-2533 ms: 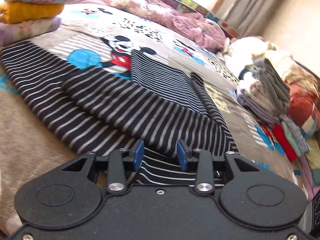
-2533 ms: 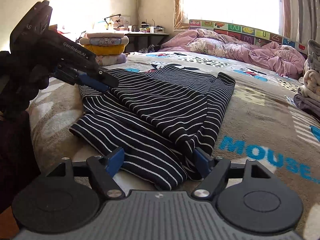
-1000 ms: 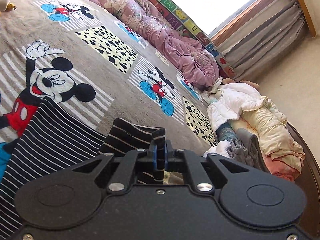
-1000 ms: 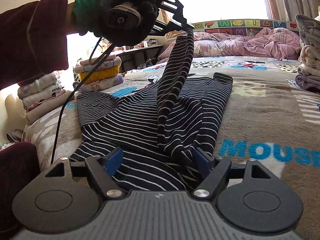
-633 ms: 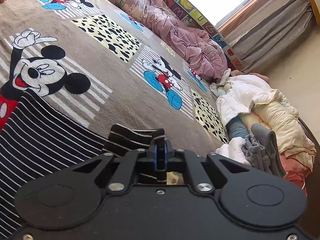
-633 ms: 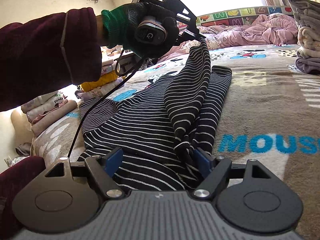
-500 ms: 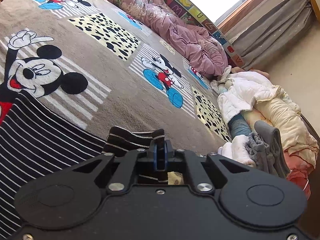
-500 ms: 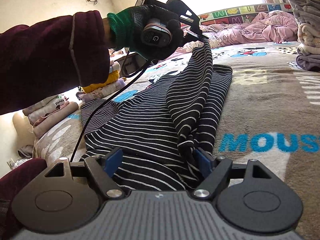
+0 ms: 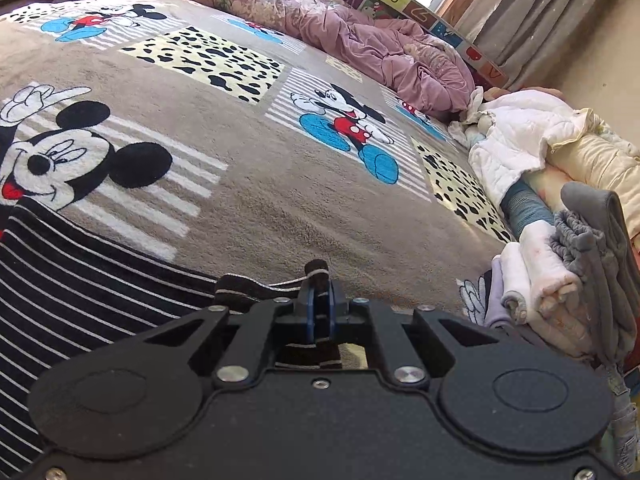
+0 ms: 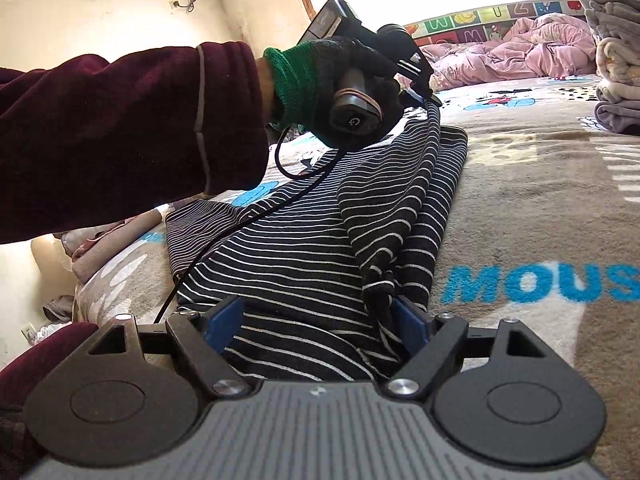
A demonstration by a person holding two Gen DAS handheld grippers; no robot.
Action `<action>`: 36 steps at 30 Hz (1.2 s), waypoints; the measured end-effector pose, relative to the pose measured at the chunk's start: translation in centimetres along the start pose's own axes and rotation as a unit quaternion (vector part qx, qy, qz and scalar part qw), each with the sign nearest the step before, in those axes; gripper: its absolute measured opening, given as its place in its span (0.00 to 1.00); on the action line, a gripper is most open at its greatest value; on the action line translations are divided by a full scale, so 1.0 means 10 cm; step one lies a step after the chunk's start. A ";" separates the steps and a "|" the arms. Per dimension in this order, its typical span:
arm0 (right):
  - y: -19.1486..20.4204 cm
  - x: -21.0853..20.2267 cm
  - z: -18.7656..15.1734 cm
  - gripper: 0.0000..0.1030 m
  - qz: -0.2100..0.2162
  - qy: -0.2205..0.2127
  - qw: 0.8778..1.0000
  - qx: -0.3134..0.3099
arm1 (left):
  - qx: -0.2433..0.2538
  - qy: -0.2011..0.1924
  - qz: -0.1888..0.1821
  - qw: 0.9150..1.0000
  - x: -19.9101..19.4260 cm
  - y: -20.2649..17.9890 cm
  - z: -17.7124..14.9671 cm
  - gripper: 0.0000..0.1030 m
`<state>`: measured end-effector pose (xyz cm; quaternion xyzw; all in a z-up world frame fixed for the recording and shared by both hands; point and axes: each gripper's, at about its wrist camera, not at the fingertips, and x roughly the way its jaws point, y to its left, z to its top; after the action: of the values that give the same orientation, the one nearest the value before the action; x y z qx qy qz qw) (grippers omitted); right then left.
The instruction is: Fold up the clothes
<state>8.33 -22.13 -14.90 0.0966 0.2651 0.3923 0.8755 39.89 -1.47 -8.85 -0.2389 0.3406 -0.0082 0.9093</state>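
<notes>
1. Jaws of my left gripper [image 9: 319, 314] are clamping the cuff of the black white-striped knit garment [image 10: 304, 256], lifting that sleeve.
2. My right gripper [image 10: 320, 320] is widening, pads straddling the garment's near hem without pressing it.
3. Garment is lying spread on the grey-brown cartoon-mouse fleece blanket [image 9: 256, 200].
4. Folded clothes pile [image 9: 560, 280] is sitting just beside its right edge.

Large blue letters "MOUS", cut off at the picture's edge, are being shown on the grey bed blanket [image 10: 520, 184], while single letters such as "U", "W" and "Z" are being displayed on the colourful alphabet headboard panel [image 10: 500, 14].
</notes>
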 end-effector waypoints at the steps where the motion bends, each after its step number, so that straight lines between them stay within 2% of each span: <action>1: 0.00 0.00 0.00 0.79 0.000 0.000 1.000 0.000 | 0.006 0.003 0.004 1.000 0.03 -0.01 -0.01 0.04; 6: -0.01 0.00 0.00 0.79 0.001 0.000 1.000 0.003 | 0.061 0.040 0.009 0.997 0.23 -0.06 -0.03 0.05; 7: -0.01 0.01 0.00 0.79 0.001 0.000 1.000 0.004 | 0.080 0.039 0.006 0.996 0.21 -0.09 -0.02 0.05; 9: -0.01 0.01 0.00 0.79 0.000 0.000 1.000 0.007 | 0.110 0.026 -0.004 0.994 0.10 -0.12 0.03 0.12; 13: -0.04 -0.01 0.02 0.79 0.003 -0.002 1.000 0.021 | 0.167 0.004 0.000 0.986 -0.16 -0.14 0.05 0.12; 16: -0.05 -0.08 0.04 0.74 -0.003 -0.007 1.000 0.027 | 0.201 -0.001 0.004 0.980 -0.27 -0.12 0.02 0.12; 20: 0.03 -0.22 0.06 0.67 -0.042 -0.030 0.999 -0.002 | 0.252 0.001 0.001 0.968 -0.30 -0.13 -0.07 0.12; 23: 0.08 -0.23 0.07 0.60 -0.072 -0.055 0.995 -0.035 | 0.297 0.005 -0.002 0.955 -0.23 -0.22 -0.16 0.12; 27: 0.16 -0.15 0.09 0.60 -0.067 -0.085 0.991 -0.081 | 0.349 0.007 0.003 0.937 -0.01 -0.39 -0.27 0.12; 29: 0.17 -0.05 0.08 0.60 -0.059 -0.076 0.991 -0.096 | 0.372 0.012 0.012 0.928 0.14 -0.46 -0.34 0.12; 33: 0.03 0.17 0.11 0.61 -0.055 -0.009 0.996 -0.063 | 0.406 0.030 0.047 0.912 0.41 -0.45 -0.49 0.16; 34: 0.00 0.18 0.12 0.61 -0.053 -0.005 0.997 -0.053 | 0.411 0.031 0.054 0.909 0.45 -0.44 -0.52 0.16; 36: -0.04 0.20 0.13 0.61 -0.048 0.001 0.998 -0.040 | 0.409 0.031 0.058 0.910 0.46 -0.44 -0.51 0.17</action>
<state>10.37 -20.81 -14.75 0.0479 0.2540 0.3599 0.8965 40.83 -8.36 -13.10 0.1748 0.3483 -0.1017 0.9153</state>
